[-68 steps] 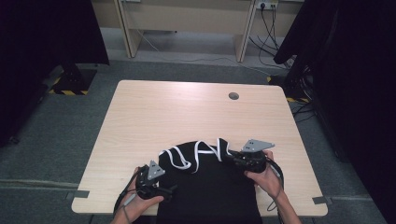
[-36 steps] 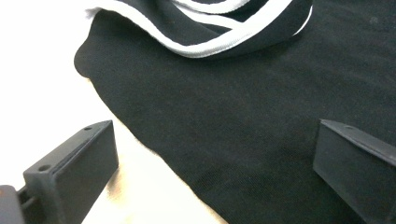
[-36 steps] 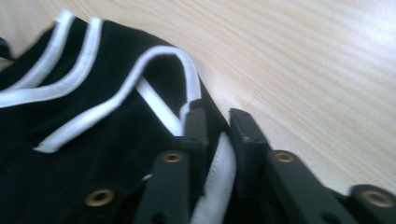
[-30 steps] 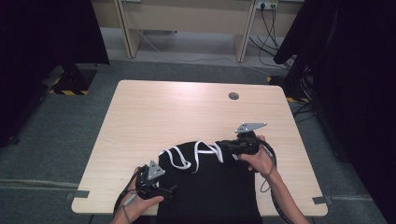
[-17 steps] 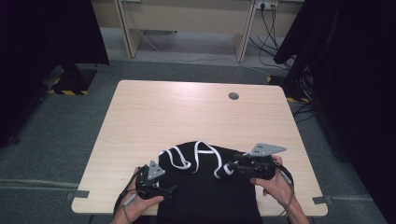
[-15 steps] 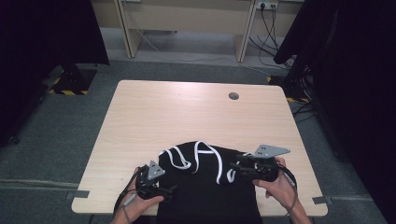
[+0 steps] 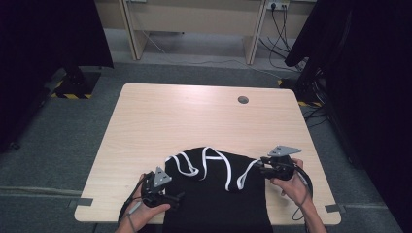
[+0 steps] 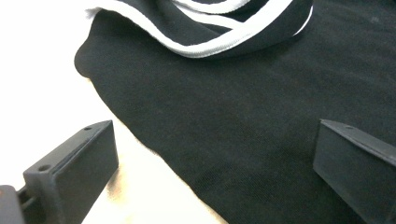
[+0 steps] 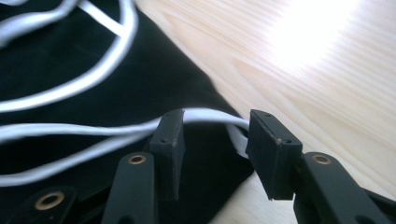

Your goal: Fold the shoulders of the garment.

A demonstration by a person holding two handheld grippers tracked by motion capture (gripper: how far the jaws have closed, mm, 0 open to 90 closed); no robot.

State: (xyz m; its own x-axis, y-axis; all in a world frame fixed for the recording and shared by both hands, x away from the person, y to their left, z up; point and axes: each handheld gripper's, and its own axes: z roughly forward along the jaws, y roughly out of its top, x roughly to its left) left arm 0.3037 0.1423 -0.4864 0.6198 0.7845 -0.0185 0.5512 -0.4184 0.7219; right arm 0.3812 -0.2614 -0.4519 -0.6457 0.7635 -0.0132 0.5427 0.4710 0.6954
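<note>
A black garment (image 7: 214,199) with white trim (image 7: 204,162) lies at the table's near edge and hangs over it. My left gripper (image 7: 177,198) rests low at the garment's left edge. In the left gripper view its jaws (image 8: 215,158) stand wide apart, open, over the black cloth (image 8: 233,93) and touch nothing. My right gripper (image 7: 261,168) sits at the garment's right corner. Its jaws (image 9: 215,135) have just been opening. A white trimmed edge (image 9: 205,114) runs between them with a gap on each side, so the pads do not press it.
The light wooden table (image 7: 194,116) has a round cable hole (image 7: 243,100) near its far right. Black curtains (image 7: 369,73) hang on both sides. A desk frame (image 7: 194,19) and floor cables (image 7: 286,24) stand behind the table.
My right hand has moved toward the near right of the table, drawing the garment's right trim along, and its jaws have parted from the cloth. The left gripper has stayed put.
</note>
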